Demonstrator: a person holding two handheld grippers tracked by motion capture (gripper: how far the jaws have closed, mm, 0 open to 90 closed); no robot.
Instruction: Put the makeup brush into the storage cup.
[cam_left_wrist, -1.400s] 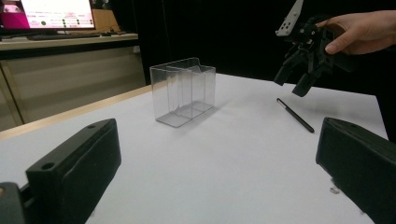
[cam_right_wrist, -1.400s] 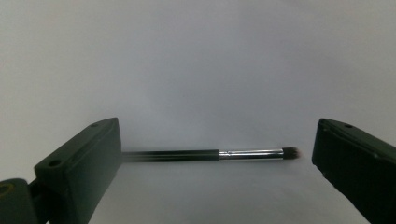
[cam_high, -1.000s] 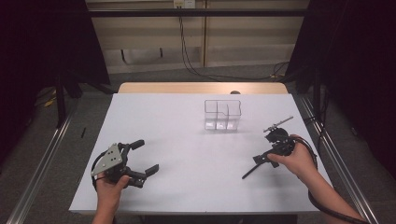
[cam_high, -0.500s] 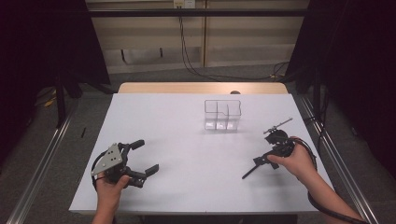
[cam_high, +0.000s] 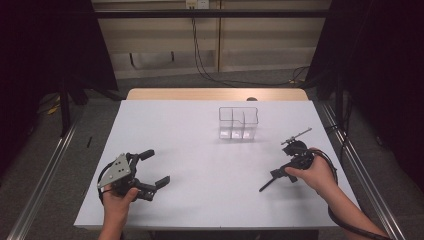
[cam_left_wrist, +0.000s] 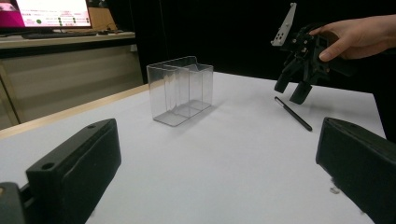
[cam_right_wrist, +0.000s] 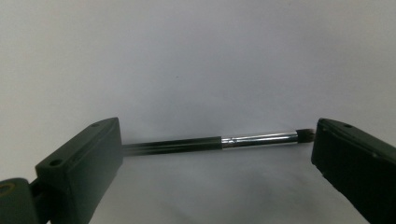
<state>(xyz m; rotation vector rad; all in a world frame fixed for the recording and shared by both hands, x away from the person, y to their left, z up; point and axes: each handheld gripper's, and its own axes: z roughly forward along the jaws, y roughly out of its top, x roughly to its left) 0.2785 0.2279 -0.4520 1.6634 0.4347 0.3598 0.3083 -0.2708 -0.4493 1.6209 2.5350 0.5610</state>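
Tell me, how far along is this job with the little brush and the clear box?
Barely started. Nothing looks done: the clear divided box stands with no brush in it. In hand: the right claw hovers open over the thin black makeup brush, which lies flat on the white table, ungripped. The left claw waits open, apart. Left, probably: gripping the brush, lifting it and standing it in a compartment.
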